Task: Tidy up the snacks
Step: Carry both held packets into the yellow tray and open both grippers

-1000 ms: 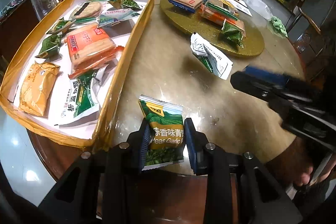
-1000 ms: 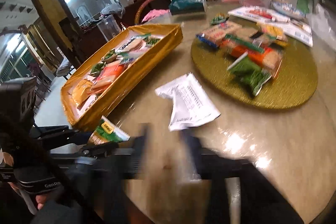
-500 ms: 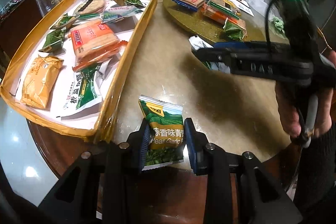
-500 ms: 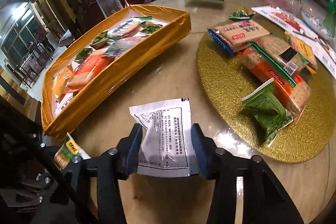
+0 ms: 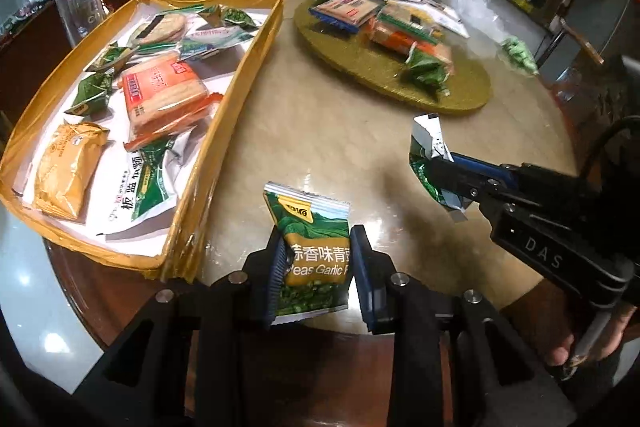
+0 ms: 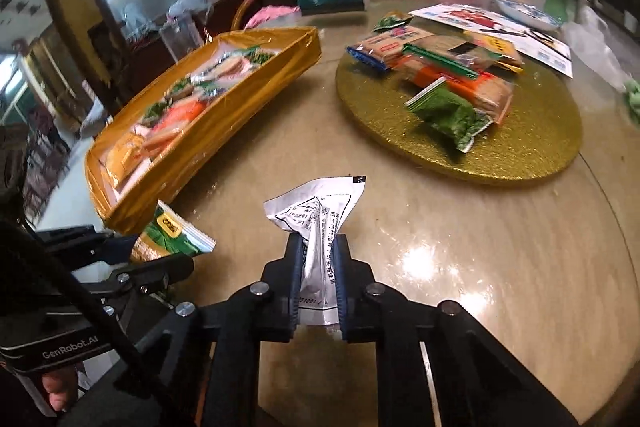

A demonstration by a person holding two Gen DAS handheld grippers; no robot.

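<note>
Task looks roughly half done, judging by how things lie. The yellow tray at the left of the worktop already has a good no. of packs in it: an orange cracker pack, a yellow pack, several small green ones. Still to sort: a pile of packs on the gold round board, approx 5–6 visible, incl. a green bag at its near edge.

Both hands are loaded. Left gripper: fingers closed in on a green pea packet, gripping its sides, near the worktop's front edge just beside the tray's corner. Right gripper: fingers pinched tight on a white packet, crumpling it; it looks lifted off the worktop, w/ the printed white back facing that camera.

Likely next: both packets go into the tray, then back to the board for the rest.
</note>
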